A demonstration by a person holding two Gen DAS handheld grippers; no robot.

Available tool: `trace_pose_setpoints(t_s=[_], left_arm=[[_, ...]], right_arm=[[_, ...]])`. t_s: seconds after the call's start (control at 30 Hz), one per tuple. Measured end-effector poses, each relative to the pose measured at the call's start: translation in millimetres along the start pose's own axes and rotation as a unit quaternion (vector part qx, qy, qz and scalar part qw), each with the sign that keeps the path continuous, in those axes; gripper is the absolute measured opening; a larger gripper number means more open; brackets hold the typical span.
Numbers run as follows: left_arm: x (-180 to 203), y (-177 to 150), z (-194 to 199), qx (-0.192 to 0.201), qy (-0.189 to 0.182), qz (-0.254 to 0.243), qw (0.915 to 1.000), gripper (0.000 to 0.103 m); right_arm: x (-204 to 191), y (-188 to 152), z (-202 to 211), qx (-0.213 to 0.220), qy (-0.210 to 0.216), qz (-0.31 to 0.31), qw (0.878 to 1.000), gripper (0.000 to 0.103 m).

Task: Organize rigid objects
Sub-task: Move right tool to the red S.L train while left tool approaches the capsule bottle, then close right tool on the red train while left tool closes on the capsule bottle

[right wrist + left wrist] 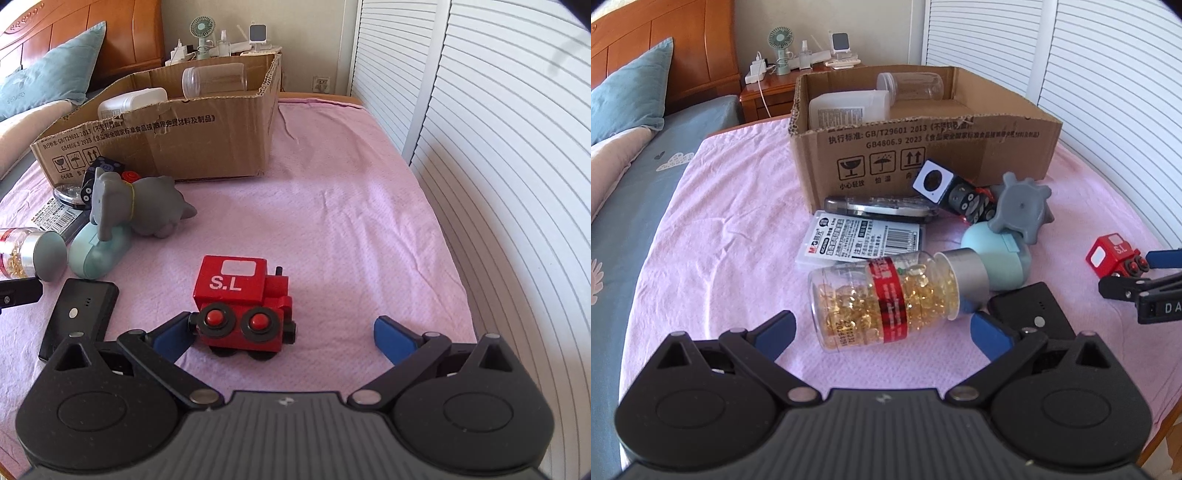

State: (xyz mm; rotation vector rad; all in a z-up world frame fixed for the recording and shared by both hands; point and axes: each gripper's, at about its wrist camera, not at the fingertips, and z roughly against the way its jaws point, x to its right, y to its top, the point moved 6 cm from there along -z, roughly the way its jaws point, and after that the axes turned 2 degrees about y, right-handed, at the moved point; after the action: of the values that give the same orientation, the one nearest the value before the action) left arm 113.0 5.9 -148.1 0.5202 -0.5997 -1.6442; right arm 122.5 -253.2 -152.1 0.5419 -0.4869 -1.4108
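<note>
- Surface: pink textured cloth [332, 206] covers the work area; wrinkles show ahead and to the left of the left gripper [882, 332].
- Room: white louvred doors [498, 147] run along the right side; a wooden headboard and blue pillow [628, 99] lie far left; a nightstand with a small green fan [781, 44] sits beyond the box.
- Cardboard box [923, 158] stands open ahead of the left gripper, holding a clear jar [912, 86] on its side and a white plastic container [846, 109].
- Left gripper: fingers spread wide, pinching nothing. A capsule bottle [882, 299] with a silver cap lies on its side just ahead, between the blue pads.
- Beyond the bottle: a labelled flat packet [860, 240], a dark transparent case [882, 210], a white-faced cube [932, 181], a grey elephant toy [136, 206] resting on a mint oval case [98, 254].
- A black flat device [79, 314] lies just beside the left gripper's right finger, partly covered by it.
- Right gripper [291, 334]: fingers spread wide; the left pad touches the red toy train [242, 302], the right pad stands well apart from it. The train lies tipped on its side, wheels facing the camera.
- Hard to make out: dark patterned items behind the cube and elephant are largely hidden.
- Open room: bare cloth extends ahead and right of the right gripper up to the doors.
</note>
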Motion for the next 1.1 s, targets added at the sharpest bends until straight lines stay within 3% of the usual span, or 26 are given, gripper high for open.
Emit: trace_pose_setpoints(t_s=[0.23, 0.43, 0.67, 1.1], left_arm=[[6, 4, -6, -0.004, -0.015, 0.034, 0.9993, 0.101], [6, 16, -10, 0.003, -0.003, 0.054, 0.9985, 0.101], [-11, 5, -11, -0.007, 0.037, 0.013, 0.9992, 0.102], [-18, 1, -14, 0.020, 0.030, 0.029, 0.9989, 0.103]], right_arm=[[-3, -1, -1, 0.011, -0.012, -0.010, 1.000, 0.103], [-4, -1, 1, 0.016, -0.011, -0.009, 1.000, 0.103], [0, -2, 3, 0.013, -0.003, 0.000, 1.000, 0.103], [-21, 1, -1, 0.023, 0.022, 0.032, 0.999, 0.103]])
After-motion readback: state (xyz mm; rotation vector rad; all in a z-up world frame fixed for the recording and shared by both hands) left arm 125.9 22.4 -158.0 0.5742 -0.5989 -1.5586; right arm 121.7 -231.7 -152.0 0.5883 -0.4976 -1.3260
